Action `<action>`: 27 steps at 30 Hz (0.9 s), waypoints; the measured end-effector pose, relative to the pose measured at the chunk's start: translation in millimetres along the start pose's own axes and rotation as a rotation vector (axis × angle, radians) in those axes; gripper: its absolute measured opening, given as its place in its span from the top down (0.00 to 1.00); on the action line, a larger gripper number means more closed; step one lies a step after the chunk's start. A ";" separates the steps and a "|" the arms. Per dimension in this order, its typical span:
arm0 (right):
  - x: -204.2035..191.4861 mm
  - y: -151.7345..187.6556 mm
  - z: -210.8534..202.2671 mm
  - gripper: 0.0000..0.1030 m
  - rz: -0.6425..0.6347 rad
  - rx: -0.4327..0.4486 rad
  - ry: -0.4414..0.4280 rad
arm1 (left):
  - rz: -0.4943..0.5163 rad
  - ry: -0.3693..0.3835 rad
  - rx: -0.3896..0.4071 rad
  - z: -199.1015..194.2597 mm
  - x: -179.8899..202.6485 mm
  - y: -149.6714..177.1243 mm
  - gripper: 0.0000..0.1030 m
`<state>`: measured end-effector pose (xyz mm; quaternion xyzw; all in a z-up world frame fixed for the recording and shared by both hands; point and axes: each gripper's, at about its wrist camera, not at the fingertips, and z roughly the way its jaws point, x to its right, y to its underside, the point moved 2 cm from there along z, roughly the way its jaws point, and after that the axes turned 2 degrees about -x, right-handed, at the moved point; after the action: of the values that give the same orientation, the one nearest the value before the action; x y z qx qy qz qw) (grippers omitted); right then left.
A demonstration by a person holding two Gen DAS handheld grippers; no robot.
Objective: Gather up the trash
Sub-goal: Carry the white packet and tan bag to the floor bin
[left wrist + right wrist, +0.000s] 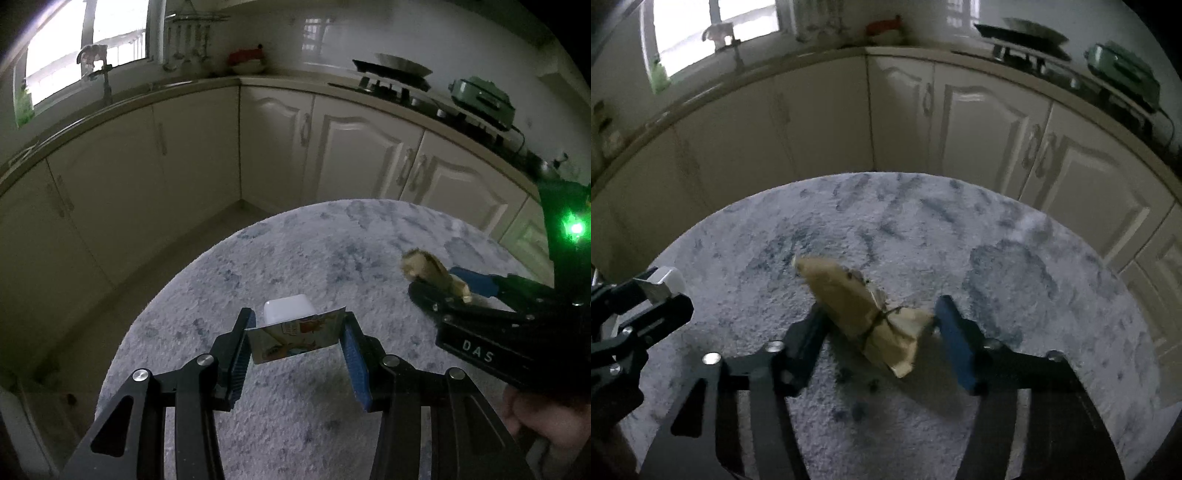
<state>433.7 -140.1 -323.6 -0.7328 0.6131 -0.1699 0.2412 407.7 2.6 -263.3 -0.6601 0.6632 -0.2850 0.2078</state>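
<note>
My left gripper [295, 341] is shut on a small white cup [286, 308] with a printed foil lid [295, 338]; both pads press on the lid's edges above the round grey-blue mottled table [314, 251]. In the right wrist view that gripper [655, 295] and the cup [670, 278] show at the far left. My right gripper [881, 314] is shut on a crumpled tan wrapper [857, 306] tied with a thin string, over the table [960, 229]. The left wrist view shows the right gripper [439, 282] with the wrapper [428, 266] sticking out past its tips.
Cream cabinets [351, 147] stand in an L behind the table, with a strip of floor [207, 229] between. On the counter are a stove with a pan [395, 74] and a green appliance [484, 99]. A window [74, 48] is at the upper left. A hand [535, 417] holds the right gripper.
</note>
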 end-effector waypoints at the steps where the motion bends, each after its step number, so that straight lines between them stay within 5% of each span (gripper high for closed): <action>1: -0.2 1.9 -2.1 0.51 0.004 0.003 -0.010 | 0.000 0.004 0.001 -4.5 0.2 2.6 0.59; 14: 23.9 49.0 -98.1 0.54 0.146 0.084 -0.091 | 0.047 0.054 0.079 -77.8 34.8 23.5 0.59; 27: 84.1 105.8 -252.9 0.54 0.235 0.272 -0.002 | 0.149 0.186 0.220 -182.3 129.9 54.8 0.59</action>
<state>225.6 -273.2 -178.1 -0.6171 0.6656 -0.2209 0.3570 241.9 -109.5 -149.0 -0.5530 0.6916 -0.3996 0.2370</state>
